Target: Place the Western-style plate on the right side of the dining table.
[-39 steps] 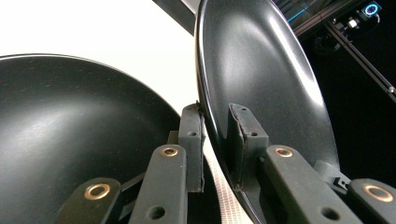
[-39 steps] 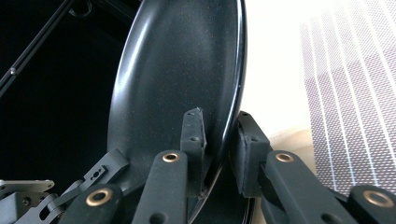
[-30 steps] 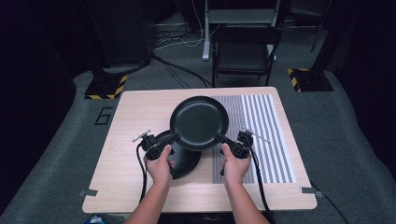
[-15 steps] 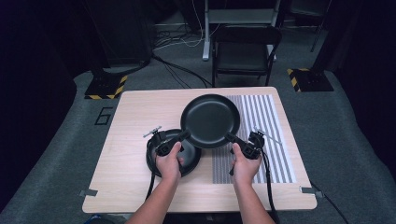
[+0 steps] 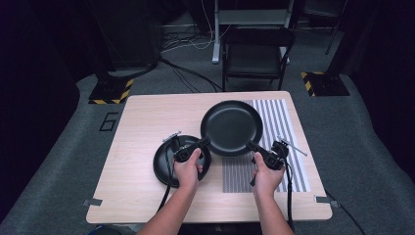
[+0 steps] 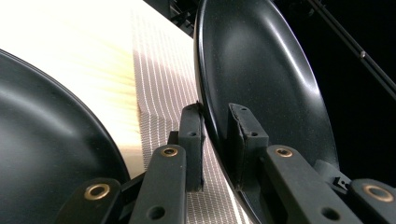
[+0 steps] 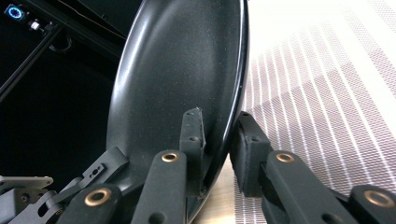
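A large black plate point(image 5: 231, 128) hangs above the table, partly over the striped mat point(image 5: 288, 127). My left gripper point(image 5: 204, 142) is shut on its near-left rim and my right gripper point(image 5: 250, 145) is shut on its near-right rim. In the left gripper view the jaws point(image 6: 215, 112) pinch the plate's edge point(image 6: 261, 70), one finger on each face. The right gripper view has the jaws point(image 7: 219, 119) clamping the rim of the plate point(image 7: 182, 60) in the same way. A smaller black plate point(image 5: 164, 169) lies on the wood under my left hand, also seen in the left gripper view point(image 6: 42, 140).
The wooden table point(image 5: 147, 117) has bare wood at its left and far side. A black chair point(image 5: 257, 54) stands behind the far edge. Stand bases with yellow-black tape point(image 5: 110, 93) sit on the floor at the back left and right.
Both grippers have carried the large plate to the right, toward the striped mat. The smaller plate below it has come into view on the left.
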A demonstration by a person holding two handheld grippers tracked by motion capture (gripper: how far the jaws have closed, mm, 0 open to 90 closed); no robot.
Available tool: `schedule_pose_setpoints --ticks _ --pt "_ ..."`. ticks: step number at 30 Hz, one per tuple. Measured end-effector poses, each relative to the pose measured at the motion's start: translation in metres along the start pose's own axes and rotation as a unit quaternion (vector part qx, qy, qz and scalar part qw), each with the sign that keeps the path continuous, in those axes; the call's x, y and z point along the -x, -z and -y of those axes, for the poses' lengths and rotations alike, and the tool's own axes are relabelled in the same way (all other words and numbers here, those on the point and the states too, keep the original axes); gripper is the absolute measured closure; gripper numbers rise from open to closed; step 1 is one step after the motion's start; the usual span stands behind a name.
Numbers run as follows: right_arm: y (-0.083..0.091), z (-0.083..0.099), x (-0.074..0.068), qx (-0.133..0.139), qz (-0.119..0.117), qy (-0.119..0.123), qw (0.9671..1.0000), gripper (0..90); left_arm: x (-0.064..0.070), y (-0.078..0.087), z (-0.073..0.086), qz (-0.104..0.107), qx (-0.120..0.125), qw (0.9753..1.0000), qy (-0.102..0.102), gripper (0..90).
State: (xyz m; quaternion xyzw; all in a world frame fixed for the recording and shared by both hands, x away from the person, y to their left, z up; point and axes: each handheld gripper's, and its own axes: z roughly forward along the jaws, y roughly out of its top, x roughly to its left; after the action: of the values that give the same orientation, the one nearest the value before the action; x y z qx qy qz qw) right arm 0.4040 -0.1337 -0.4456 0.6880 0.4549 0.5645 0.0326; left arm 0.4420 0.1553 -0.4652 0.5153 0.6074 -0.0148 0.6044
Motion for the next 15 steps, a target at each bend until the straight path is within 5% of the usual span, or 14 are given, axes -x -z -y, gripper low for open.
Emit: schedule_pose_setpoints --ticks 15 --pt "0.013 -0.006 0.022 0.016 0.018 -0.011 0.9997 75.7 0.011 -0.024 0.010 0.003 -0.022 0.9997 -0.005 76.4"
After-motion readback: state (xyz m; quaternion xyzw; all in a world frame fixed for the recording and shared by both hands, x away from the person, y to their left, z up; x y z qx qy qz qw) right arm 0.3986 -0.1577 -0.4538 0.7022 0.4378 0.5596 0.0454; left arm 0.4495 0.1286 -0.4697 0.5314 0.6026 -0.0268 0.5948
